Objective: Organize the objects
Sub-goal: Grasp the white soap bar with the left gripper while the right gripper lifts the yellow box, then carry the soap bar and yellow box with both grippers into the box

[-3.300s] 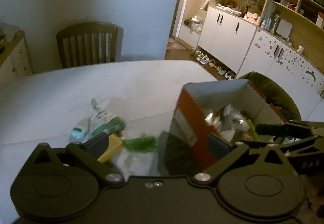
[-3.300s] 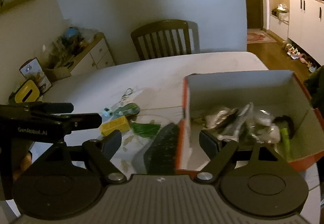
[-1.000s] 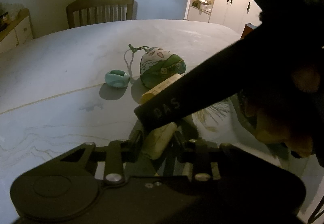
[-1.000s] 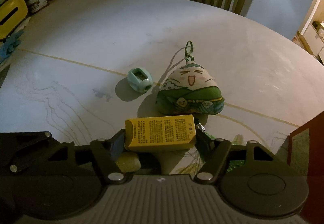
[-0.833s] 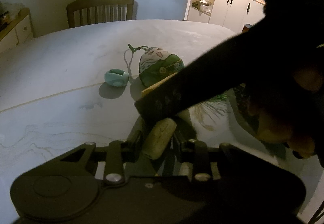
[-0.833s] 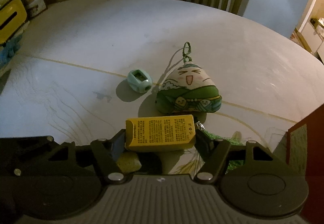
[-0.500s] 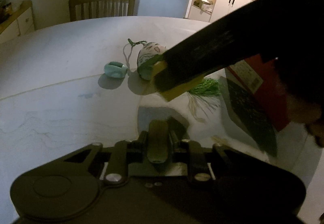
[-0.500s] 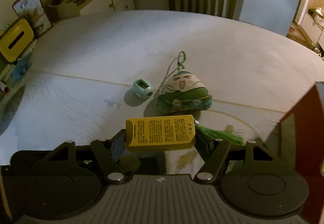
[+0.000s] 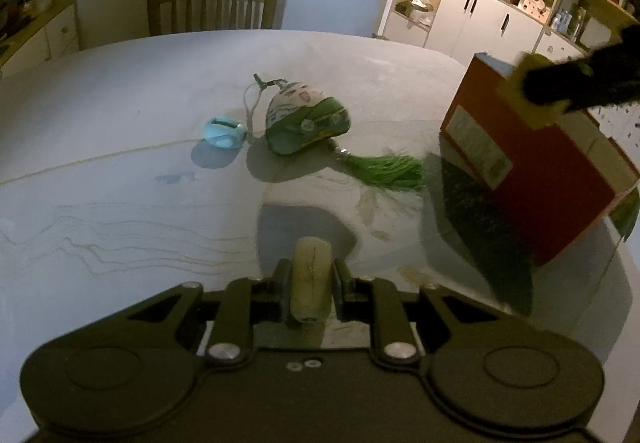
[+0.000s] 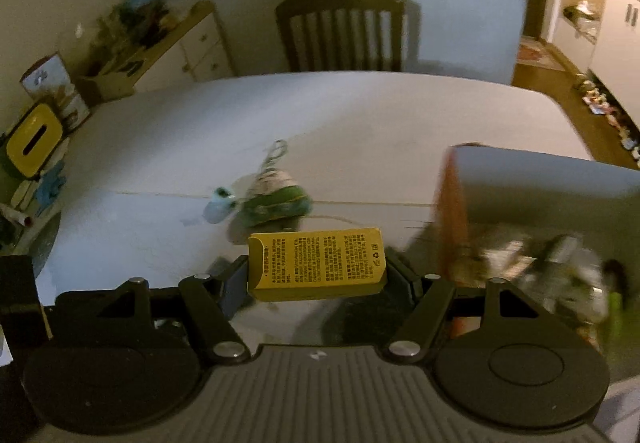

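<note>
Dim room, pale table [image 9: 120, 203], left gripper [image 9: 310, 283] jaws clamping beige cylinder [image 9: 310, 289], right gripper [image 10: 316, 275] jaws clamping yellow box [image 10: 316, 263].

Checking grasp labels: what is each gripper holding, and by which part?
Left gripper is shut on a pale cylinder, gripped across its sides. Right gripper is shut on a yellow box, clamped at its two short ends.

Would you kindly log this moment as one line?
left gripper: shut on pale cylinder | right gripper: shut on yellow box
</note>
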`<state>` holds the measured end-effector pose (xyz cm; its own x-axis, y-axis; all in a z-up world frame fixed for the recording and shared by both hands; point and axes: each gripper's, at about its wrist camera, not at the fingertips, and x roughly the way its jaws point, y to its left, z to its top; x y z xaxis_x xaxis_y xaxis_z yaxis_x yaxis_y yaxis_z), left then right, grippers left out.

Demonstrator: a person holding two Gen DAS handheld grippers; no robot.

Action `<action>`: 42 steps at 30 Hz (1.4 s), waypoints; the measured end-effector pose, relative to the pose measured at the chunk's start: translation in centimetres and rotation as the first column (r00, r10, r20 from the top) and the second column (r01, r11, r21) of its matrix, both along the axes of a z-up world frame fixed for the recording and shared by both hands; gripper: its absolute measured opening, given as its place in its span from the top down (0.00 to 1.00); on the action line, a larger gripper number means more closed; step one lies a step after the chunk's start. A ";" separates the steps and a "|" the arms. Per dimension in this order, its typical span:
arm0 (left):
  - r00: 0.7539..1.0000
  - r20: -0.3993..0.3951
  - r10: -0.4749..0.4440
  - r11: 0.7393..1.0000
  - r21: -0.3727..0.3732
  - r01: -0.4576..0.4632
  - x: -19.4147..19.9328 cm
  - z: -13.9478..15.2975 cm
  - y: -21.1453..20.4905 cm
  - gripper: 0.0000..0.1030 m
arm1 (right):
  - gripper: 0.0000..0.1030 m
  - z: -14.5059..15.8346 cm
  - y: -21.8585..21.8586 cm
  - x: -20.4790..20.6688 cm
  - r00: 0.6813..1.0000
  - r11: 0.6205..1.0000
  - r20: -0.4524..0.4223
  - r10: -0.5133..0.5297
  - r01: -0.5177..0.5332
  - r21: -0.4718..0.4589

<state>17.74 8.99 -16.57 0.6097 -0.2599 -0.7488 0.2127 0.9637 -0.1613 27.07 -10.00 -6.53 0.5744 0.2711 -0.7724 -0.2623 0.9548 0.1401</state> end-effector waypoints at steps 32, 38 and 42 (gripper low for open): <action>0.987 0.094 -0.134 0.989 -0.057 0.139 0.4 10.9 -19.1 0.82 | 0.31 -0.4 -23.6 -1.3 0.987 0.987 0.062 -0.146 0.150 -0.059; 0.980 0.079 -0.183 0.982 -0.041 0.187 1.5 10.7 -22.9 0.82 | 0.31 -1.3 -24.9 0.0 0.991 0.989 0.059 -0.121 0.125 -0.079; 0.977 0.065 -0.204 0.978 -0.029 0.206 3.0 10.4 -25.2 0.82 | 0.31 -2.5 -24.8 0.9 0.995 0.991 0.036 -0.088 0.091 -0.099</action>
